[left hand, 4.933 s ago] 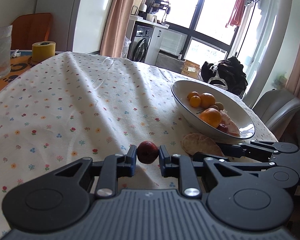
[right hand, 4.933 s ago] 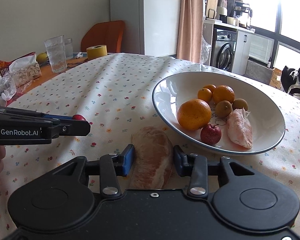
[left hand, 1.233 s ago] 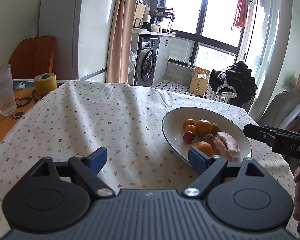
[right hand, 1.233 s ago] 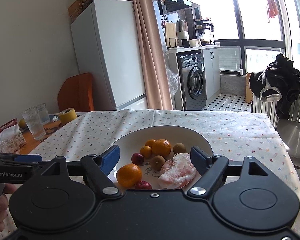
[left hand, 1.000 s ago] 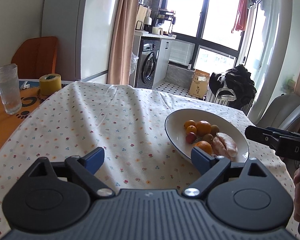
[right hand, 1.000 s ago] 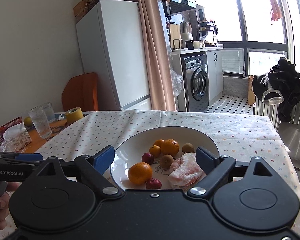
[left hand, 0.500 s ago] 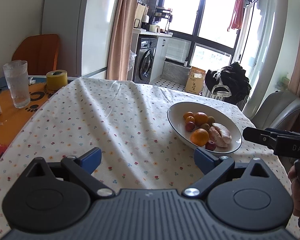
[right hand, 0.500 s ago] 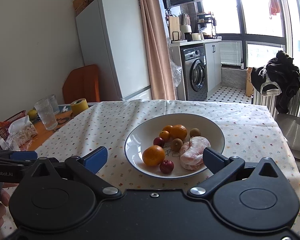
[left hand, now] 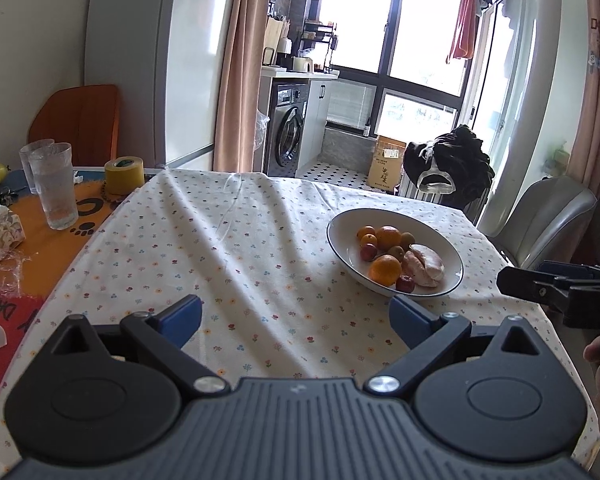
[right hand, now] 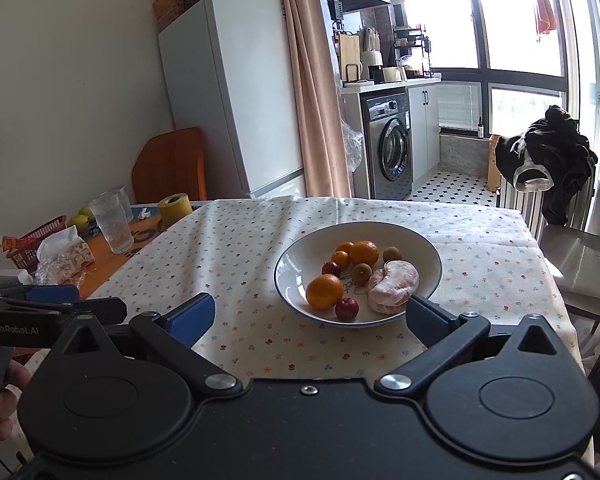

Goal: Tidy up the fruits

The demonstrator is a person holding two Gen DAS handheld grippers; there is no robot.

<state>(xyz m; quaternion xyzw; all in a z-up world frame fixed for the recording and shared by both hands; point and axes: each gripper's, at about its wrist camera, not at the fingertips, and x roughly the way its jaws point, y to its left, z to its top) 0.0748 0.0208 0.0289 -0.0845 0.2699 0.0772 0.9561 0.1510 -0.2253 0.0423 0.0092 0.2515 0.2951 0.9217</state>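
Since every fruit in view lies in the white bowl on the flowered tablecloth, no piece waits on the cloth. The right gripper, fingers spread and empty, faces the bowl head-on and sits nearer. The left gripper, equally wide and empty, has it ahead to its right.
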